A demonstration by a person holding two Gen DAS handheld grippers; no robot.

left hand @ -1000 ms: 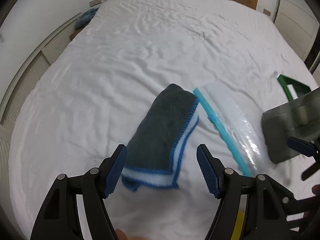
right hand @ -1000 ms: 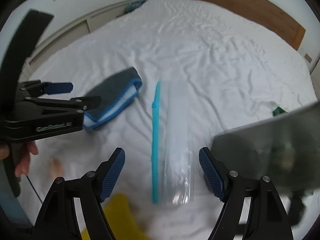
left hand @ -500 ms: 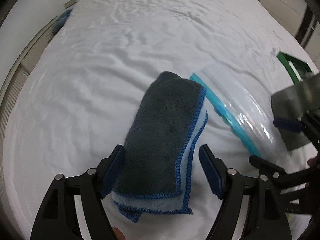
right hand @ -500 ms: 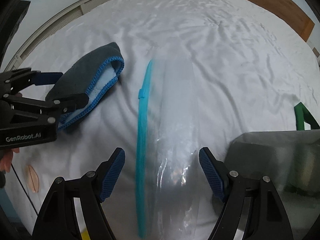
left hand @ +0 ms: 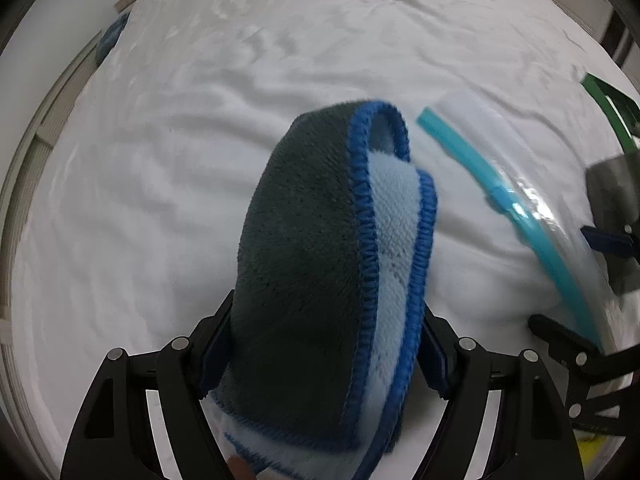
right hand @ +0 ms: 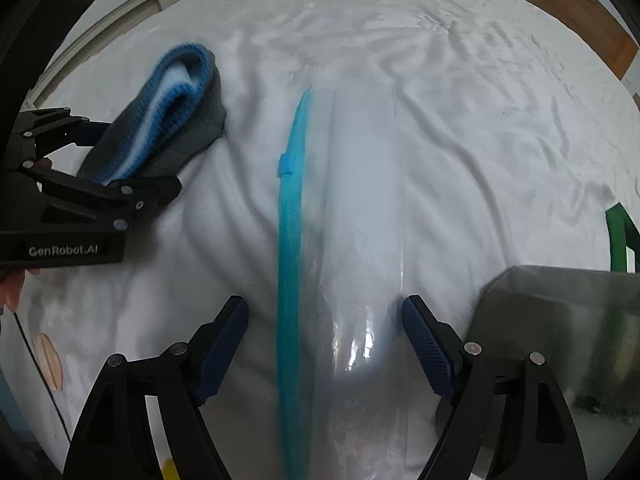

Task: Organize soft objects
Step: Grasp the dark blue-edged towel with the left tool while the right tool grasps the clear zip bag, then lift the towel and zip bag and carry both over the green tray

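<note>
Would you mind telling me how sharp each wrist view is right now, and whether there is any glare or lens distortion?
Left wrist view: the folded cloth is fairly sharp, the zip bag smeared with a small glare streak. Right wrist view: the teal zip strip is motion-blurred, glare on the plastic low down, the cloth's far end soft. Both views: strong fisheye bending, dark corners.
</note>
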